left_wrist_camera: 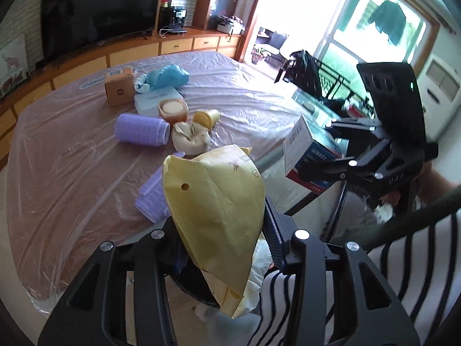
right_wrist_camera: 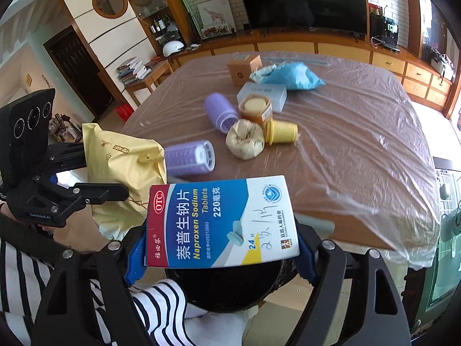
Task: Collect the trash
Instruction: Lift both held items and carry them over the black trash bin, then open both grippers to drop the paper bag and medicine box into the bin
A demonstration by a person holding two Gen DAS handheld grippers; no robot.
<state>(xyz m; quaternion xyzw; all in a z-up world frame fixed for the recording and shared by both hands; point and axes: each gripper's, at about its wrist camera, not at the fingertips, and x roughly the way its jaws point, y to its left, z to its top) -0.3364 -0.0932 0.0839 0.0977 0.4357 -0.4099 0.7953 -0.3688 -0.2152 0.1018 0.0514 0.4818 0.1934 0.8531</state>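
Note:
My left gripper (left_wrist_camera: 223, 230) is shut on a crumpled yellow paper bag (left_wrist_camera: 216, 201), held off the near edge of the table. In the right wrist view the same bag (right_wrist_camera: 124, 167) sticks out of the left gripper (right_wrist_camera: 86, 173). My right gripper (right_wrist_camera: 222, 256) is shut on a blue, red and white medicine box (right_wrist_camera: 222, 222), its blue pads (right_wrist_camera: 135, 256) pressing on both sides. That box (left_wrist_camera: 308, 150) and the right gripper (left_wrist_camera: 331, 150) also show at the right of the left wrist view. A dark round bin (right_wrist_camera: 230, 288) sits directly below both grippers.
On the plastic-covered table (right_wrist_camera: 360, 150) lie two purple ribbed cylinders (right_wrist_camera: 190, 158), a tan crumpled wad (right_wrist_camera: 245, 139), a yellow cup (right_wrist_camera: 281, 132), a lidded tub (right_wrist_camera: 255, 108), a white box (right_wrist_camera: 262, 93), a blue bag (right_wrist_camera: 288, 76) and a cardboard box (right_wrist_camera: 245, 67). A striped sleeve (right_wrist_camera: 161, 311) is close below.

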